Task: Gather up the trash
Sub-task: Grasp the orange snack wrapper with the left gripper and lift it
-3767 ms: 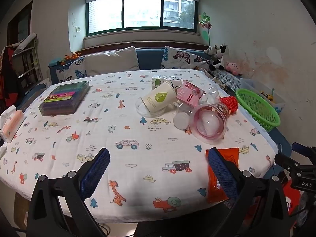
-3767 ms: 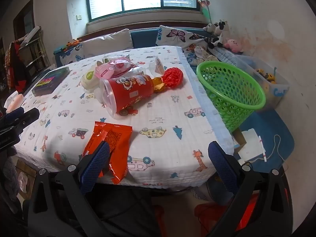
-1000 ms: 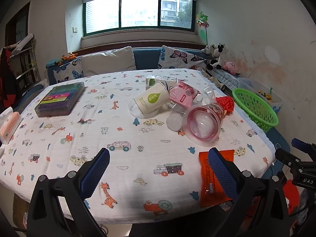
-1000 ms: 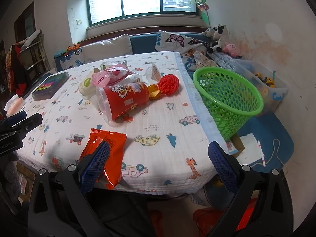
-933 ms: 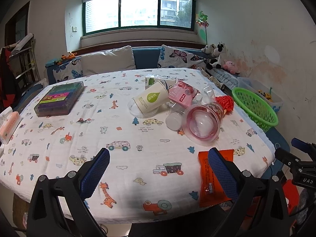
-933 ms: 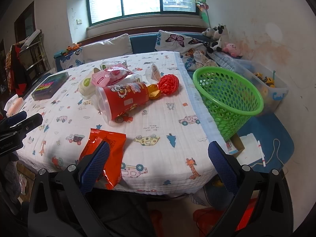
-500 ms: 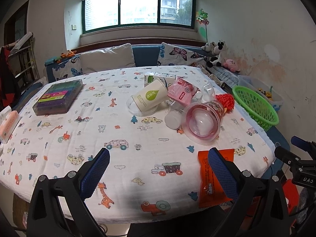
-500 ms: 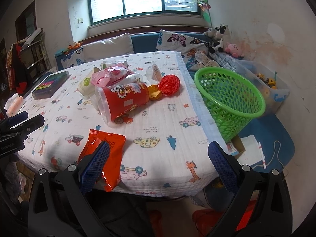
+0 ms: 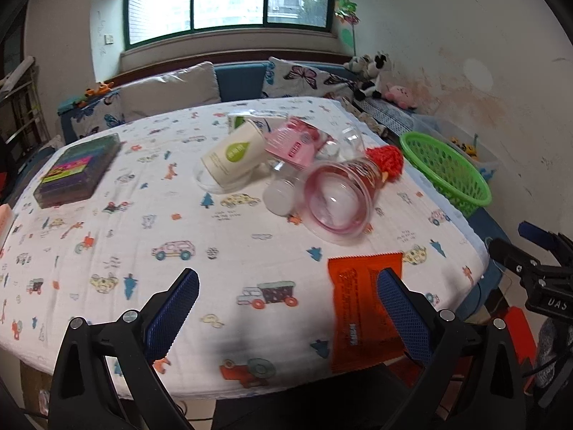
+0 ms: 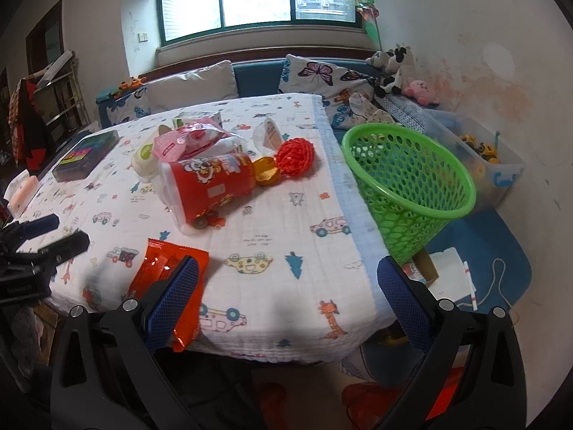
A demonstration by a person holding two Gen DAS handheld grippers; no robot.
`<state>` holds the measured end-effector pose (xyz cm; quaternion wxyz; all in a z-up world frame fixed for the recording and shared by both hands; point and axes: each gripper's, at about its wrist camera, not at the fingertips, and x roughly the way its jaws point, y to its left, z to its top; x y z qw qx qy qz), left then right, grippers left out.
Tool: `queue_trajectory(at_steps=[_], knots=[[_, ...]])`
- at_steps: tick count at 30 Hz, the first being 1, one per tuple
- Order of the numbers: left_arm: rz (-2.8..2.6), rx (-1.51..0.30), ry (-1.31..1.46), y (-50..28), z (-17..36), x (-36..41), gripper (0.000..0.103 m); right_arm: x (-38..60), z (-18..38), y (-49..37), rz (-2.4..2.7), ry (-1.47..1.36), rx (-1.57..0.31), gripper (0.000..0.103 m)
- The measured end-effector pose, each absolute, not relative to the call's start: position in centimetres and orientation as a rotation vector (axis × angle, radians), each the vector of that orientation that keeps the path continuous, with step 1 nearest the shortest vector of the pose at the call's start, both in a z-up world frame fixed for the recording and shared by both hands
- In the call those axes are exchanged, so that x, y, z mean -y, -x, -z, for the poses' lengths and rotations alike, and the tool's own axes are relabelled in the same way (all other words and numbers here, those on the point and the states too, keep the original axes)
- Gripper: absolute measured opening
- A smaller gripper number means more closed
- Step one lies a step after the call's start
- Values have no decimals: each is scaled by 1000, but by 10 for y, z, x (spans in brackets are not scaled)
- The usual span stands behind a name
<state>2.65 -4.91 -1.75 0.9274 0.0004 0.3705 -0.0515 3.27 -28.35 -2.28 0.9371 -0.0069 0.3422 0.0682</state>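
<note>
With both the left gripper (image 9: 286, 308) and right gripper (image 10: 288, 301) jaws apart, the green perforated plastic basket (image 10: 412, 182) beside the counter (image 10: 286, 236) held nothing visible, the orange foil wrapper's (image 9: 358, 308) print unreadable.

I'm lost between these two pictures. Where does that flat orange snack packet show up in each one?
Left wrist view: the orange snack packet lies low and right, at the table's near edge, partly behind the left gripper's right-hand finger.
Right wrist view: it lies low and left, partly behind the right gripper's left-hand finger.
Shared landmark: the green basket, beyond the table's right edge in both.
</note>
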Motion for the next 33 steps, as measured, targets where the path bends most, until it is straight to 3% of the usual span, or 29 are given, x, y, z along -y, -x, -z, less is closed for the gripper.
queue_trajectory(at_steps=[18, 33], knots=[[251, -973, -59, -51, 64, 115, 97, 313, 38, -40, -124, -27, -731, 98], [187, -1083, -43, -74, 91, 123, 97, 314, 48, -49, -136, -33, -762, 98]])
